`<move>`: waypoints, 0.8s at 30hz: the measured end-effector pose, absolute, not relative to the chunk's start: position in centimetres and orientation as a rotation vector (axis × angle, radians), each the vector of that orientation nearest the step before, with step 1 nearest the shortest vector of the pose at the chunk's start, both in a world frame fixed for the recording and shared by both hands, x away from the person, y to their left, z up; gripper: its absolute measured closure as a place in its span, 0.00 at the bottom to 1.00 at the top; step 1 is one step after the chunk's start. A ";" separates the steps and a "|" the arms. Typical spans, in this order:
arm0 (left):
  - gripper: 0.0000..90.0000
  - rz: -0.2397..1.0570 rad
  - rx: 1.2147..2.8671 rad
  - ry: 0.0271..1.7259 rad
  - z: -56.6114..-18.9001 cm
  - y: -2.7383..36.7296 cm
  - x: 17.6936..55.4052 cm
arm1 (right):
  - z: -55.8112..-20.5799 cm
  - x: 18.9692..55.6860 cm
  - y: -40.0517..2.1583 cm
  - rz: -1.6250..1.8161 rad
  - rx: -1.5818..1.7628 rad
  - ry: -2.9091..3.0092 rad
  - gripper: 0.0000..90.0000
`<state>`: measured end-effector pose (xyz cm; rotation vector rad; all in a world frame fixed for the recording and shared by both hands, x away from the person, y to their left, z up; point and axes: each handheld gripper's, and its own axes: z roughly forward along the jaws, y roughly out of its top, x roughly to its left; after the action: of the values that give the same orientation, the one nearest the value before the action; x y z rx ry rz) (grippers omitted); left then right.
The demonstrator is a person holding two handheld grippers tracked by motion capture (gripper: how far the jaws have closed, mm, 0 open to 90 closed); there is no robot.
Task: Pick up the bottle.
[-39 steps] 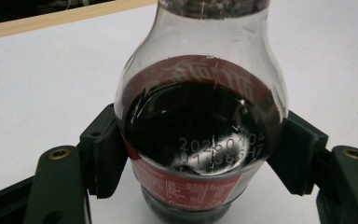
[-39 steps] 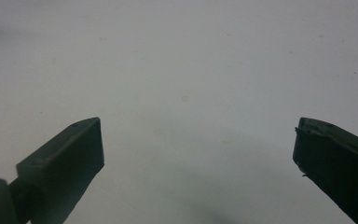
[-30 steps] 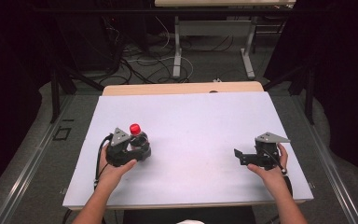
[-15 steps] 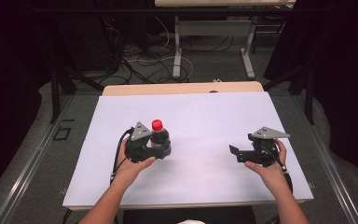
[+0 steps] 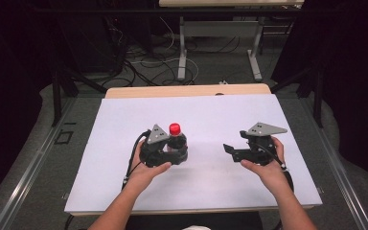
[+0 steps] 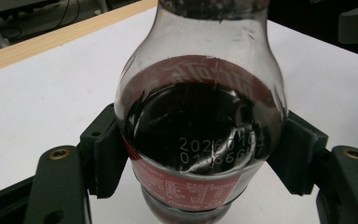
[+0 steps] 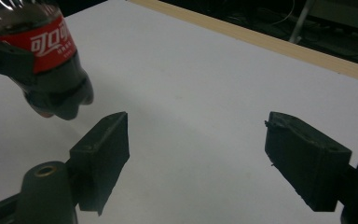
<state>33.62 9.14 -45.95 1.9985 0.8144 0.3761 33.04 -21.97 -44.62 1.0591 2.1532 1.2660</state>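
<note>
A cola bottle point(image 5: 176, 140) with a red cap and a red label stands upright between the jaws of my left gripper point(image 5: 177, 152), which is shut on its body. In the left gripper view the dark bottle point(image 6: 200, 121) is pinched at the label by both pads point(image 6: 106, 154). My right gripper point(image 5: 231, 150) is to the right of the bottle, pointing left at it, open and empty. In the right gripper view its jaws point(image 7: 205, 154) stand wide apart, and the bottle's base point(image 7: 51, 88) hangs tilted at the upper left, seemingly just off the sheet.
The white sheet point(image 5: 211, 112) covers the table, with a wooden strip point(image 5: 187, 91) along its far edge. Behind the table are metal table legs point(image 5: 182, 52) and loose cables point(image 5: 143, 62) on the dark floor.
My left gripper has carried the bottle to the right, toward the table's middle. My right gripper has shifted slightly left, toward the bottle.
</note>
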 end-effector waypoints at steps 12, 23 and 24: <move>0.34 0.363 2.019 0.783 -47.4 8.1 32.9 | -43.2 32.7 -19.4 1.338 0.976 2.232 0.36; 0.34 0.346 2.027 0.753 -47.7 7.0 32.4 | -42.2 32.1 -18.7 1.365 0.924 2.240 0.42; 0.34 0.342 2.027 0.748 -47.7 6.8 32.3 | -42.2 32.0 -18.6 1.380 0.936 2.238 0.42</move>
<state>32.30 6.84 -47.75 2.0268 0.7479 0.3423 32.04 -18.58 -42.20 0.9364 2.2382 1.3804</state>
